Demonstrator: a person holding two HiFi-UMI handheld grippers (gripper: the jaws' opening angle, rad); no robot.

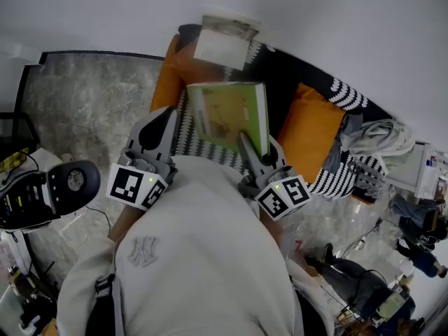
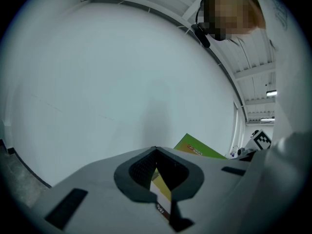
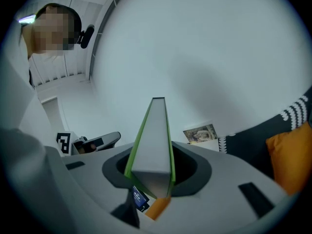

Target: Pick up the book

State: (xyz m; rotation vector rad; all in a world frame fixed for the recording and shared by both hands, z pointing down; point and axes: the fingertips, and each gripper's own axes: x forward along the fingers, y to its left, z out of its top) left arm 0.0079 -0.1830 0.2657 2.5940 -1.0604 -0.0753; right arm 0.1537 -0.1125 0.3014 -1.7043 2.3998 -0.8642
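A green-covered book [image 1: 229, 114] is held up off the sofa, cover facing me, with my right gripper [image 1: 256, 148] shut on its lower right edge. In the right gripper view the book [image 3: 153, 140] stands on edge between the jaws, its page block toward the camera. My left gripper [image 1: 164, 122] hangs just left of the book, apart from it, its fingers together and holding nothing. In the left gripper view the tips of the left gripper [image 2: 156, 152] meet, and a corner of the book [image 2: 197, 149] shows beyond them.
A black sofa [image 1: 280, 68] with orange cushions [image 1: 316, 128] and a striped black-and-white cover [image 1: 187, 135] lies below. A second book or picture [image 1: 224, 39] rests on its far end. Pale clothes [image 1: 381, 137] lie at the right, and a black chair [image 1: 66, 184] stands at the left on the grey floor [image 1: 84, 107].
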